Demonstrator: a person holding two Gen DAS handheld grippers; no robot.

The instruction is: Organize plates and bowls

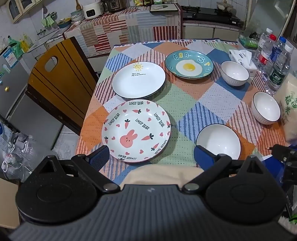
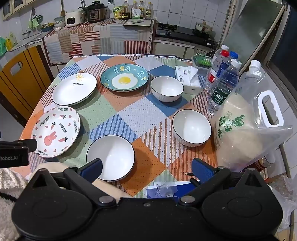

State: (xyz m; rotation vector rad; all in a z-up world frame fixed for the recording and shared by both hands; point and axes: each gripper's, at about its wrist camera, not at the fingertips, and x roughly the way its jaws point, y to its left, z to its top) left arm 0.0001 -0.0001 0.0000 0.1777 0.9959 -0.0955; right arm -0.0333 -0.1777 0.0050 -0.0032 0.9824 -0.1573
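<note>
Both the left gripper and right gripper hang released above the table, where three plates and three bowls lie apart. Water bottles and a rice bag crowd the right edge; only the right view shows the bag whole.

We see a patchwork tablecloth covering the table, with a tissue box, four water bottles and a clear bag of rice grouped along its right edge. Behind, we note a rice cooker, a pressure cooker and a stove; a yellow chair stands at left.
</note>
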